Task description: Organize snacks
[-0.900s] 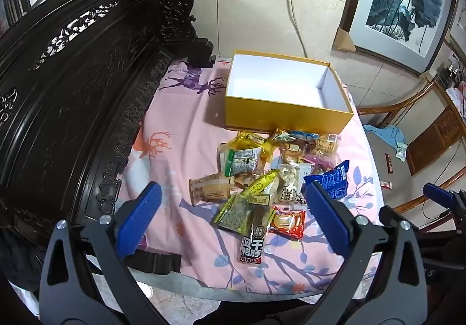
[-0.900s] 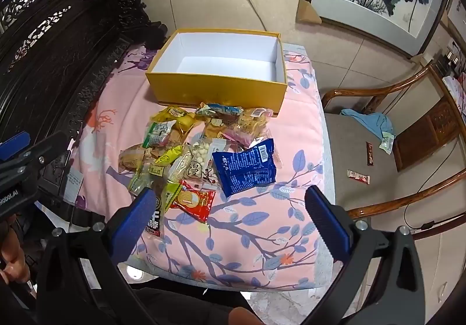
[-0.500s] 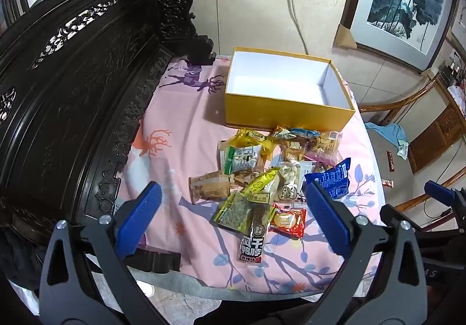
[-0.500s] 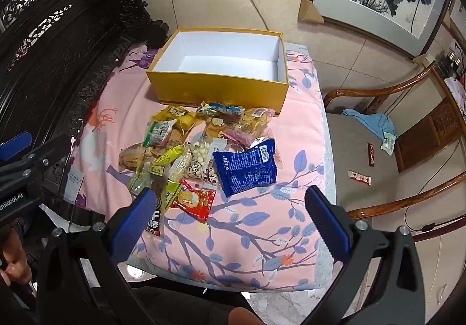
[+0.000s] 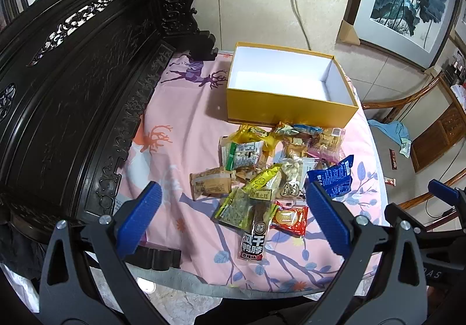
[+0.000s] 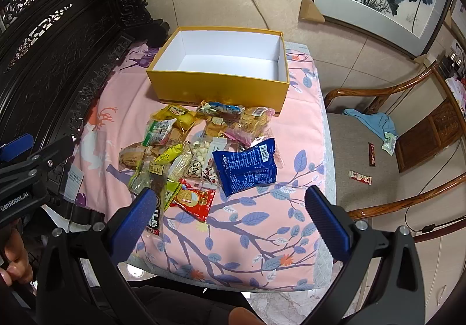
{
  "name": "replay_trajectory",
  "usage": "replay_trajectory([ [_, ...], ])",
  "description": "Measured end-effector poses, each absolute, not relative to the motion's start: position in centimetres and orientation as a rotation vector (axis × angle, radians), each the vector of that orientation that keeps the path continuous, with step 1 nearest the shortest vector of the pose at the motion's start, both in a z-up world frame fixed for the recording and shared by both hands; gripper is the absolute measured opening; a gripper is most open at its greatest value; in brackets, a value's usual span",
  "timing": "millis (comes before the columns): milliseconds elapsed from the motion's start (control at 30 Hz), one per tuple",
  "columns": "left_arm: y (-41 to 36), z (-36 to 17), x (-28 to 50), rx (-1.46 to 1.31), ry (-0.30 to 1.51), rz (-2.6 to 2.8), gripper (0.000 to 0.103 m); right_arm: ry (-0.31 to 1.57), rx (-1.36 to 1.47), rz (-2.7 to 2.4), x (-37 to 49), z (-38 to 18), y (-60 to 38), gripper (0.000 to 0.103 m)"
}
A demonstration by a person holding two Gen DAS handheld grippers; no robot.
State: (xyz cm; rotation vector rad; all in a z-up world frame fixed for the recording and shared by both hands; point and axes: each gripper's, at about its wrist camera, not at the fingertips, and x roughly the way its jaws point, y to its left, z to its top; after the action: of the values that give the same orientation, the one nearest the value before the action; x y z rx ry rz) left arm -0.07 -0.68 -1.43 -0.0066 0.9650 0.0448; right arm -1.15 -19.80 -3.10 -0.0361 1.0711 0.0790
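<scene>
- The yellow box (image 6: 221, 86) sits open and white inside on the table (image 6: 291, 132), which wears a pink cloth printed with leaves and deer. The box is at the far end, near the tiled wall.
- Right in front of the box, touching its near wall, lies the heap of snacks (image 6: 201, 150), packets overlapping one another.
- On the side of the heap away from the box's front: a blue packet (image 6: 247, 170), a red packet (image 6: 193, 199) and a long dark stick pack (image 5: 254, 233).
- The left gripper (image 5: 233, 214) hangs above the near edge of the heap, tilted down, its blue fingers (image 5: 139, 217) spread wide with nothing between them.
- The right gripper (image 6: 230, 217) hovers nearer than the blue packet, fingers (image 6: 326, 220) equally wide, holding nothing.
- To the box's left stands a dark carved wooden backrest (image 5: 72, 86); to its right, a wooden armchair (image 6: 378, 150).
</scene>
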Motion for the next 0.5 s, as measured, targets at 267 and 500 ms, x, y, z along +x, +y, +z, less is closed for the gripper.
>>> replay_trajectory([
  [267, -0.66, -1.35, 0.05, -0.007, 0.968, 0.046, 0.101, 1.071, -0.036, 0.079, -1.14, -3.10, -19.81, 0.102],
  [500, -0.63, -1.35, 0.08, -0.007, 0.970, 0.046, 0.101, 1.073, -0.035, 0.078, -1.10, -3.11, -19.82, 0.102],
])
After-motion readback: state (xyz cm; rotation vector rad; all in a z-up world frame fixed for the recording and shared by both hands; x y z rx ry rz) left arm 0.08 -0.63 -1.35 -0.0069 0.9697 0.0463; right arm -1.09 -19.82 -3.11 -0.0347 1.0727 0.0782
